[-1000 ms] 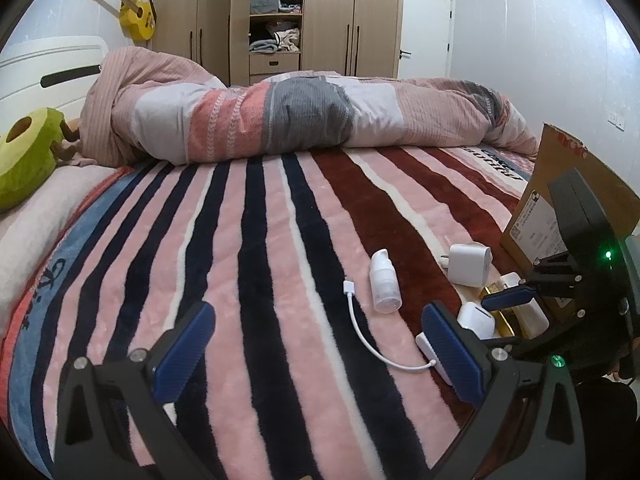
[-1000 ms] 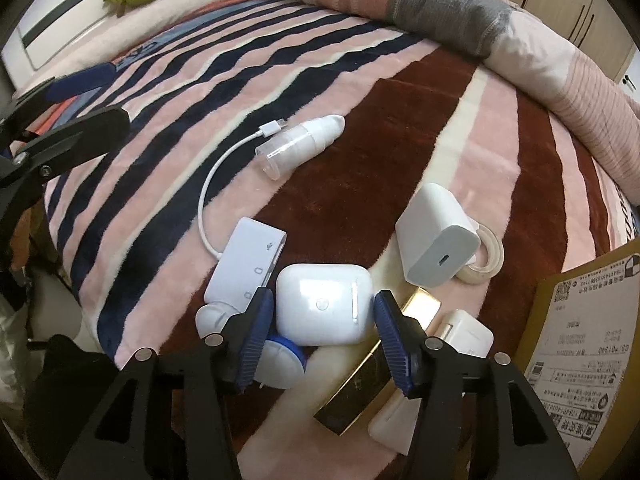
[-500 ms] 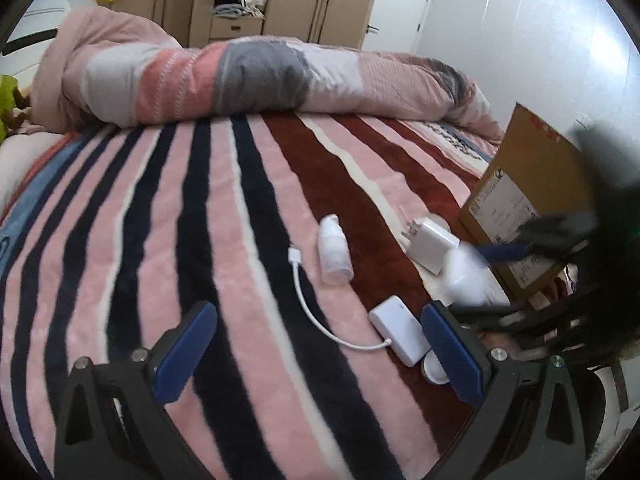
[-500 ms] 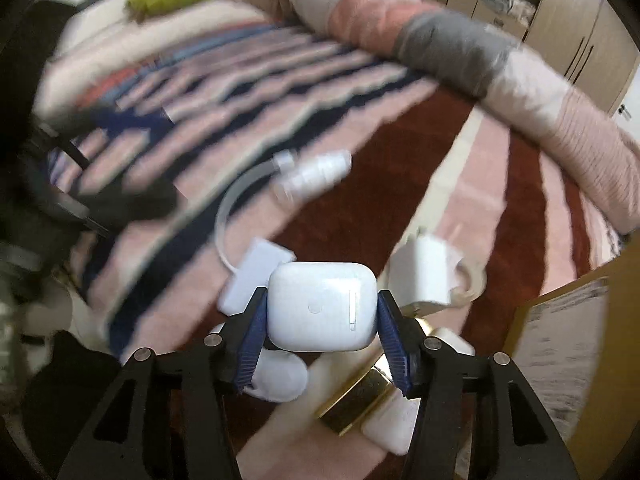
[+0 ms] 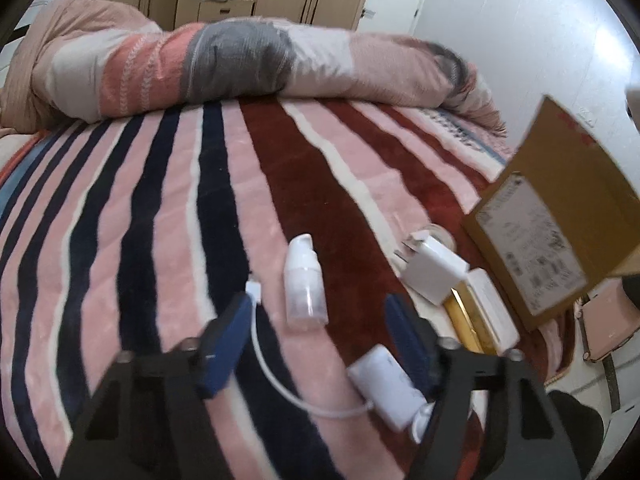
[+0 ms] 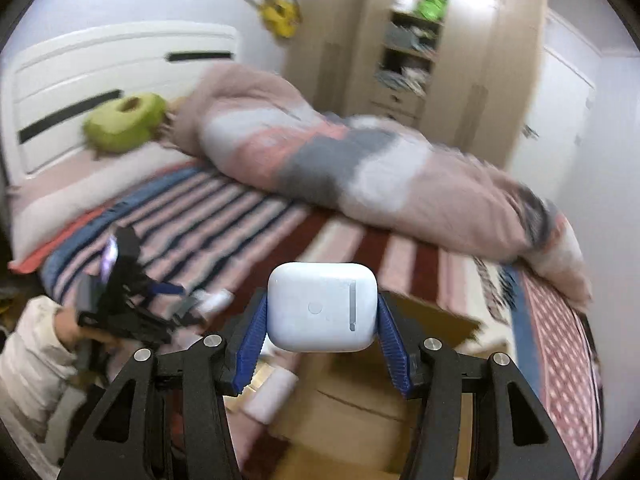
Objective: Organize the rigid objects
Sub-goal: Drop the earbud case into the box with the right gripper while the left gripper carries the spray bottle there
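Right gripper point(image 6: 322, 342) clamps the case point(image 6: 322, 306) high, box point(image 6: 424, 316) just beneath — lower it level, release gently; left gripper point(image 5: 320, 340) hangs wide open.

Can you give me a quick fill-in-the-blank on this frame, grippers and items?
1. The right gripper is shut on a white ____.
2. The left gripper is open and holds ____.
3. The small white pump bottle lies on the striped ____.
4. The white adapter trails a thin white ____.

Missing words: earbuds case; nothing; blanket; cable
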`<state>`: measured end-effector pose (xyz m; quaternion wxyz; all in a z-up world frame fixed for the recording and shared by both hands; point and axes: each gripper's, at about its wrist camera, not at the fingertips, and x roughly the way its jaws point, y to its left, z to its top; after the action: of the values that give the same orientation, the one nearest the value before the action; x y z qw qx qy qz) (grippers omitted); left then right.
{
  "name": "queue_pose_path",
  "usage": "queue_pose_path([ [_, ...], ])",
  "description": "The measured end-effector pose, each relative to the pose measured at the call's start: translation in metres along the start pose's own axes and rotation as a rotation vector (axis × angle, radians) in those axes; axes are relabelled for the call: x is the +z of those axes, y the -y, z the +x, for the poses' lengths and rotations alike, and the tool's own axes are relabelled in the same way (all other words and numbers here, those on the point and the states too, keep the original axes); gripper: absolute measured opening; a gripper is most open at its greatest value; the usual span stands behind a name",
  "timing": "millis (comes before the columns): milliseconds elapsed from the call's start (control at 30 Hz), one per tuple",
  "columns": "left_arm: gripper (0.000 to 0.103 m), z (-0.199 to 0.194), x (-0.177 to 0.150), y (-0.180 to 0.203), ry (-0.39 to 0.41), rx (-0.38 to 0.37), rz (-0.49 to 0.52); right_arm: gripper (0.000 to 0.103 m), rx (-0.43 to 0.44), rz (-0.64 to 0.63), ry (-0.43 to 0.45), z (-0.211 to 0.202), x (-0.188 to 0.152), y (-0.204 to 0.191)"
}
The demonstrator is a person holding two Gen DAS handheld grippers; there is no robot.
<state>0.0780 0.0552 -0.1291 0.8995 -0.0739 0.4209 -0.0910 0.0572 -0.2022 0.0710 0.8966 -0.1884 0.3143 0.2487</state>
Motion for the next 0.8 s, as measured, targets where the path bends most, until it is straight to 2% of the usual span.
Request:
queue_pose_path([
  [200, 0.026, 0.032, 0.008, 0.0, -0.07, 0.044, -0.003, 0.049, -0.031, 0.053, -0.13, 0.036, -0.029, 0.043],
  [267, 0.022, 0.041, 0.01, -0.002, -0.085, 0.073, -0.012, 0.049, -0.03, 0.056, -0.16, 0.044, -0.036, 0.05],
  [533, 0.022, 0.041, 0.015, 0.003, -0.091, 0.096, 0.004, 0.049, -0.049, 0.064, -0.189, 0.045, -0.055, 0.07],
  [700, 0.022, 0.011, 0.028, 0.016, -0.033, 0.092, 0.03, 0.049, -0.044, 0.078, -0.161, 0.037, -0.058, 0.077],
  [800, 0.022, -0.021, 0.042, 0.037, 0.021, 0.073, 0.077, 0.05, -0.026, 0.088, -0.128, 0.03, -0.058, 0.08],
])
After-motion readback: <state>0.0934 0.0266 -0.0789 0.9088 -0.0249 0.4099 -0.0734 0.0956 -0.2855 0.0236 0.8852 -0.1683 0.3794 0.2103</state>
